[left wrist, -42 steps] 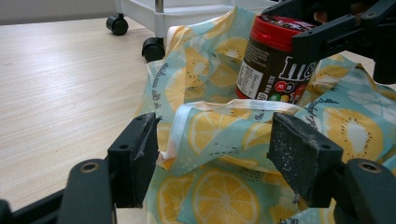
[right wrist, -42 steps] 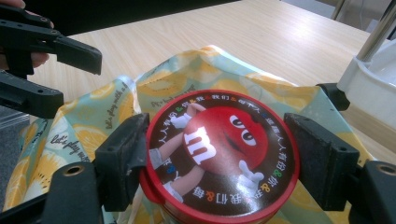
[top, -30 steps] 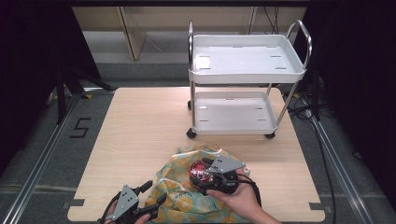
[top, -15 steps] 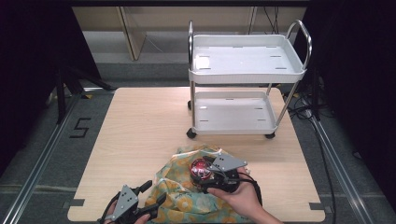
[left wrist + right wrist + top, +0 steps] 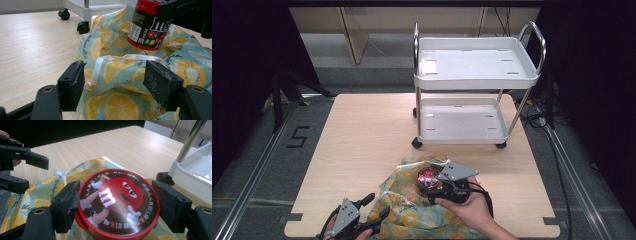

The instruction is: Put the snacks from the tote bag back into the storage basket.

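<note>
The right gripper (image 5: pixel 113 205) clasped the red-lidded jar (image 5: pixel 117 202) by its lid, holding it just above the lemon-print bag (image 5: pixel 422 210) at the table's (image 5: pixel 362 140) near edge. The left gripper (image 5: pixel 116 80) stood spread around the bag's rim, left of the jar. The cart (image 5: pixel 477 75) stood beyond.

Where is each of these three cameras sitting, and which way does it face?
High view: above the table's near side, facing forward and down; hand and both grippers show.
Left gripper view: on the left gripper, facing the lemon-print bag.
Right gripper view: on the right gripper, above the candy jar.
All three share jar and bag.
</note>
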`<state>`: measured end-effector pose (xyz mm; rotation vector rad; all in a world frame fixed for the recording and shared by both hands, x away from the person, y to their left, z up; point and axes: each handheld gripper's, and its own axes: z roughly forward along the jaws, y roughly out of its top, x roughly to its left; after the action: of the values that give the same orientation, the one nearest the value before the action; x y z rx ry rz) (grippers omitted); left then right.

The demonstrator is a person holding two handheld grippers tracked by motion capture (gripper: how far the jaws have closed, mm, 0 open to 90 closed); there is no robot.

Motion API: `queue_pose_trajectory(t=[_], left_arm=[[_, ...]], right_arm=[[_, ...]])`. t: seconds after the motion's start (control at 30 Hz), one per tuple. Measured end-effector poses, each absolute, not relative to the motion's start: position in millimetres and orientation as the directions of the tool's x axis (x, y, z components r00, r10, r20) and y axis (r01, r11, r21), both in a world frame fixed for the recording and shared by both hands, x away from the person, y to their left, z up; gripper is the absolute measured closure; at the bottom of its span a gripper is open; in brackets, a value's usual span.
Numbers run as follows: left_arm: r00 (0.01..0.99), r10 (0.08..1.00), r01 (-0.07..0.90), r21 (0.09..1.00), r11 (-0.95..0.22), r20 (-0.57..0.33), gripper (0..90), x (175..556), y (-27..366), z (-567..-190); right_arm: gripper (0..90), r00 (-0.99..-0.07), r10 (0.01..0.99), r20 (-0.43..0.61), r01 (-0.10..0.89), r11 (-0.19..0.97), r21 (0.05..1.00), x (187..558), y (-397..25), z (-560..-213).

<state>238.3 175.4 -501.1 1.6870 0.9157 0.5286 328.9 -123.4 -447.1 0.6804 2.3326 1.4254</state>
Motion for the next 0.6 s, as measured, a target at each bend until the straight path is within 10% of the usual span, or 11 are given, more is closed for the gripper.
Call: queue_pose_trajectory(t=[0.6], left_arm=[[0.601, 0.792, 0.312, 0.944, -0.109, -0.107, 32.6, 237.6, 175.3, -501.0]], right_arm=[[26.8, -0.818, 0.575, -0.029, 0.228, 0.37, 0.901, 335.7, -127.0, -439.2]])
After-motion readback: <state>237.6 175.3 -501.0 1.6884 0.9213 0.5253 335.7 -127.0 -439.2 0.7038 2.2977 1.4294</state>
